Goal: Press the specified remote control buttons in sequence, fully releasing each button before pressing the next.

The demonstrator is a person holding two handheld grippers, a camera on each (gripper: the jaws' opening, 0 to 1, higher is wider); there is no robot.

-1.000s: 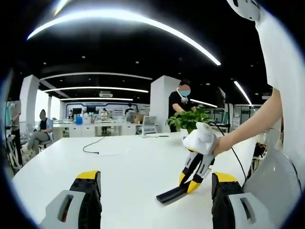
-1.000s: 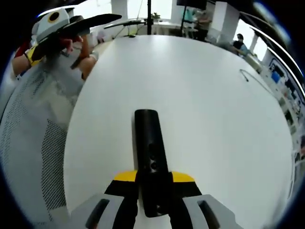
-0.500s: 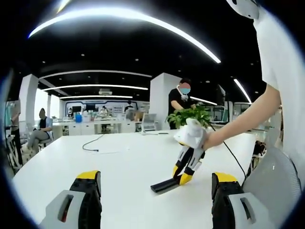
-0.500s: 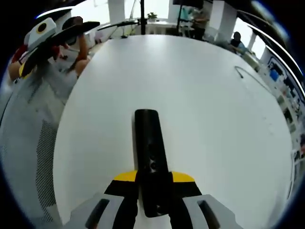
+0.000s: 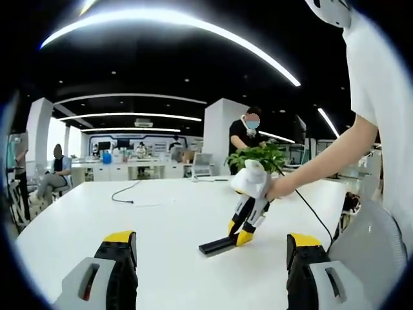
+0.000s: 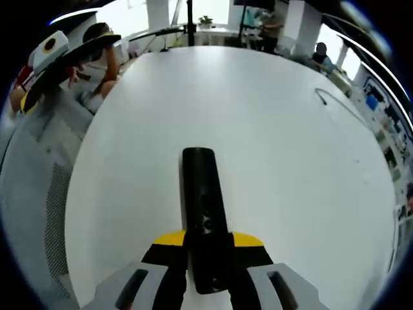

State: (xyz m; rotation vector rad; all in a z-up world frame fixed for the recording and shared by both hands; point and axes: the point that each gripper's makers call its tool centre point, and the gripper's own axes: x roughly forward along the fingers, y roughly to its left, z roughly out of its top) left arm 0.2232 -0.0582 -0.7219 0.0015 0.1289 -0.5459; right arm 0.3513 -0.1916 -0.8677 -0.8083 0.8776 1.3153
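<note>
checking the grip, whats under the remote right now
The remote is clamped between the right tool's jaws above the white table. In the left gripper view its far end seems to sit at the tabletop; whether it touches cannot be told. Its underside is hidden.

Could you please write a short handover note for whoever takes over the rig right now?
Right gripper: shut on the black remote control, jaws clamped on both of its long sides, holding it low over the white table; the far end looks to be near or on the tabletop.
Left gripper: open, holding nothing, jaws wide apart, raised over the near edge of the table and pointing toward the remote.
Done: remote gripped. Whether any button has been pressed cannot be told.
Left: bring the left gripper over and press the buttons one at a time, releasing fully between presses.
</note>
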